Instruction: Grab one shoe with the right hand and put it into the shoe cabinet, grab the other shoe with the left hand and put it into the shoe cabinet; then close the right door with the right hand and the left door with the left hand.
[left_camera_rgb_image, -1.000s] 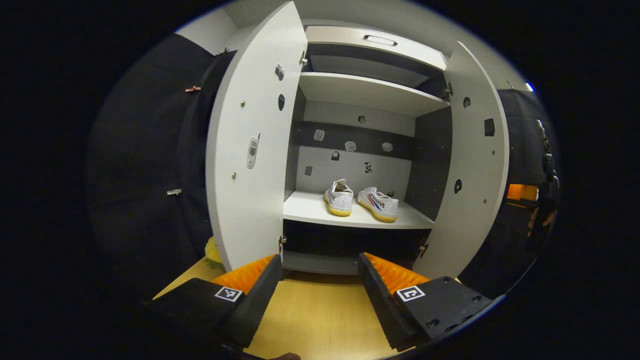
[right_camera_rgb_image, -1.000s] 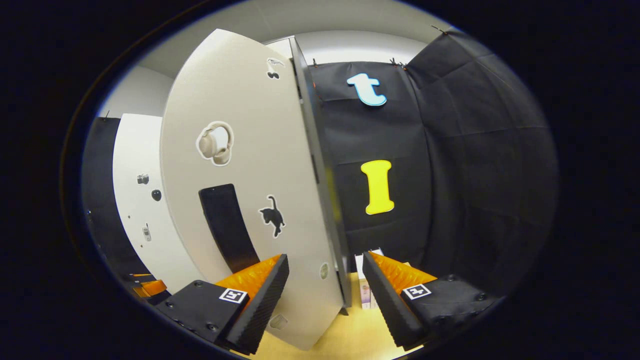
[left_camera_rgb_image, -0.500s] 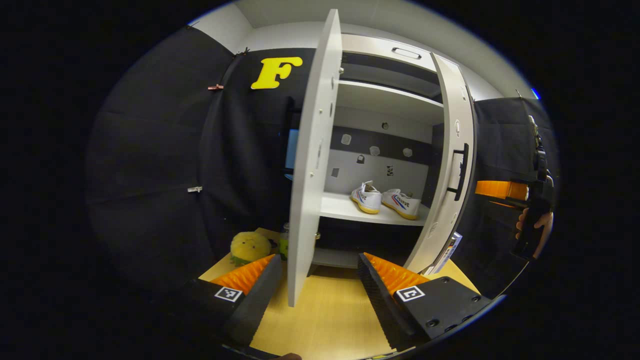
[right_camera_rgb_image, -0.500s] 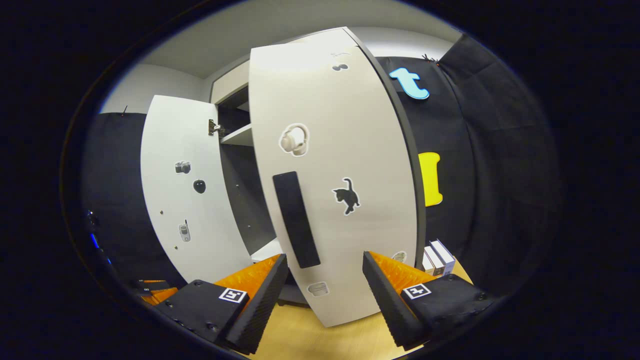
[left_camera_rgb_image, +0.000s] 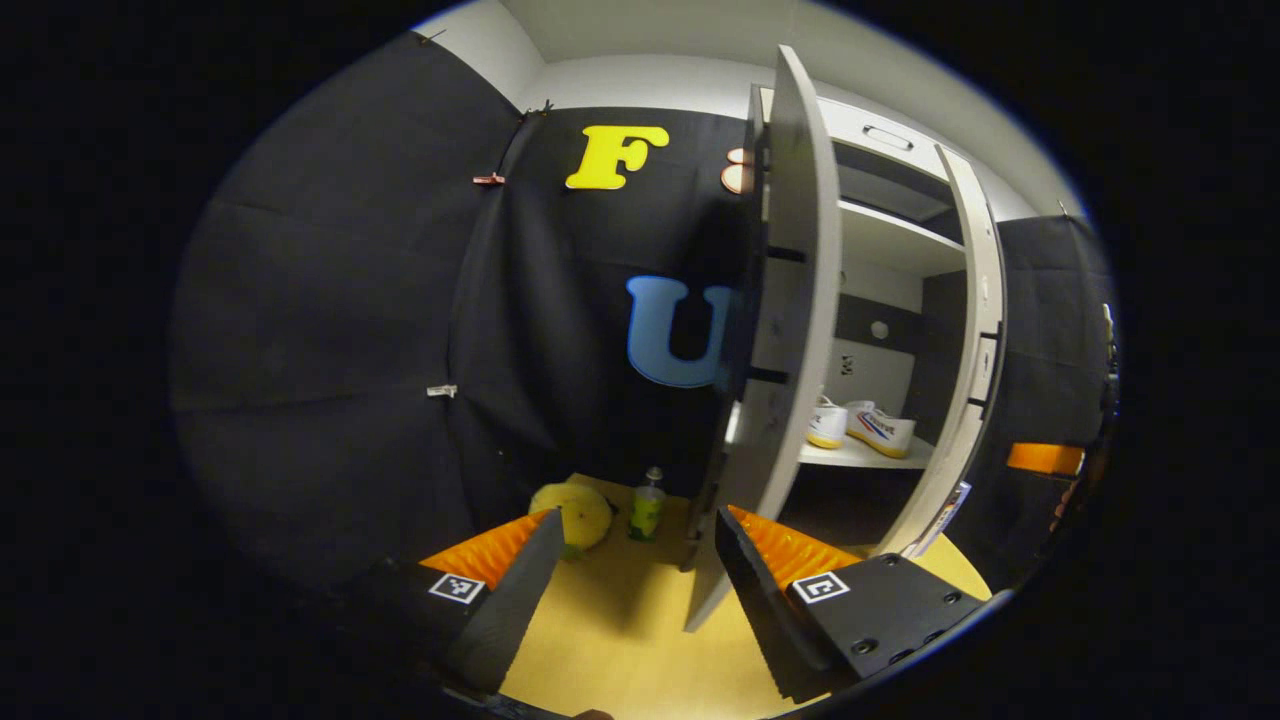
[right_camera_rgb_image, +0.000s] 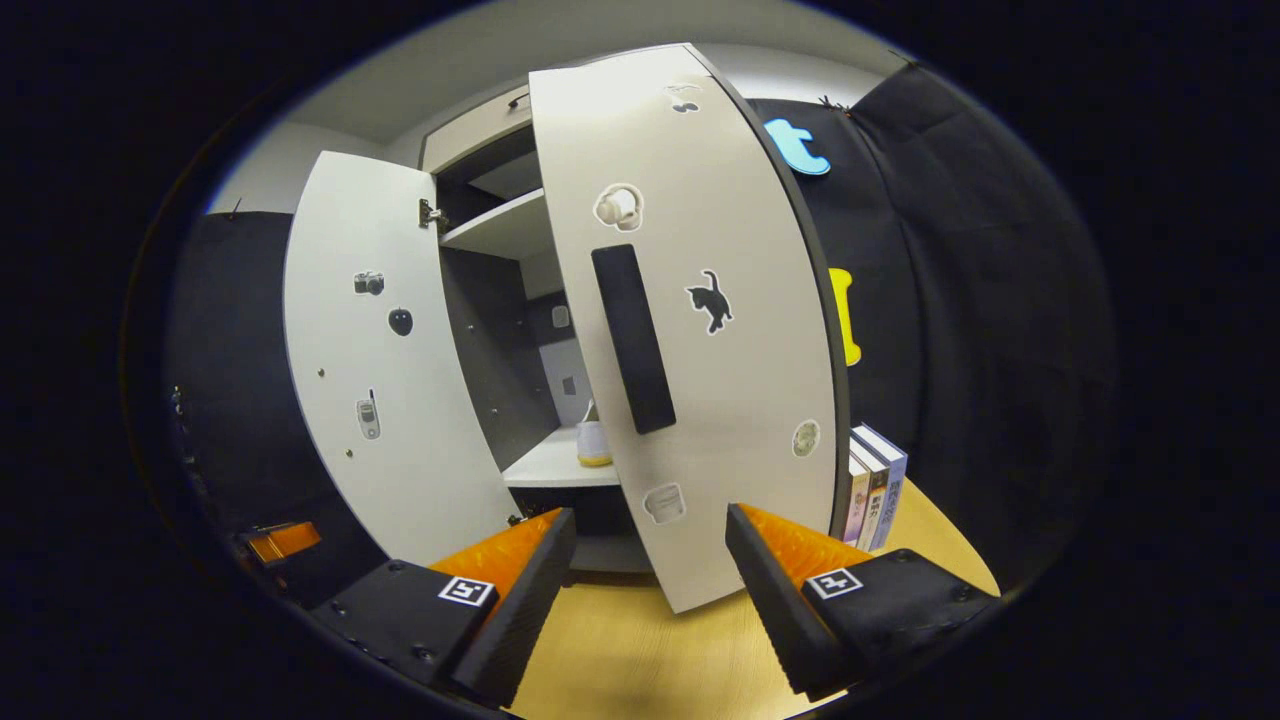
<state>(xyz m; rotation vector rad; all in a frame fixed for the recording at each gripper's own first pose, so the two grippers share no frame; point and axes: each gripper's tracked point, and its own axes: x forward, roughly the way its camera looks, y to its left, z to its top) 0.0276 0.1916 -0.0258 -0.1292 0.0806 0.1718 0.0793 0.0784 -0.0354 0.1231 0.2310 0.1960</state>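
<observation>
1. Left gripper (left_camera_rgb_image: 632, 560) hovering low over the tabletop (left_camera_rgb_image: 620, 640), fingers spread apart and clamping nothing, the near edge of the left door (left_camera_rgb_image: 770, 400) standing just ahead of the right finger.
2. Left door hanging open, seen almost edge-on in the left gripper view, outer face turned toward the black booth wall.
3. Two white shoes (left_camera_rgb_image: 862, 424) sitting side by side on the lower shelf (left_camera_rgb_image: 860, 455) of the shoe cabinet (left_camera_rgb_image: 880, 250), glimpsed through the gap between the two doors (toe of one (right_camera_rgb_image: 594, 445) peeking out past the right door in the right gripper view).
4. Right gripper (right_camera_rgb_image: 650, 565) also held low with fingers wide apart, empty, pointing at the bottom of the right door (right_camera_rgb_image: 700, 330).
5. Right door standing partly swung, outer face toward the camera, showing a dark vertical handle (right_camera_rgb_image: 632, 338), a cat sticker (right_camera_rgb_image: 709, 300) and a headphone sticker (right_camera_rgb_image: 619, 207).
6. Inner face of the left door (right_camera_rgb_image: 370, 380) showing to the left in the right gripper view, dotted with small stickers.
7. Yellow plush toy (left_camera_rgb_image: 572, 514) and small green bottle (left_camera_rgb_image: 647, 506) resting on the tabletop left of the cabinet, near the wall.
8. Few upright books (right_camera_rgb_image: 872, 486) standing on the tabletop right of the cabinet, just behind the right door's edge.
</observation>
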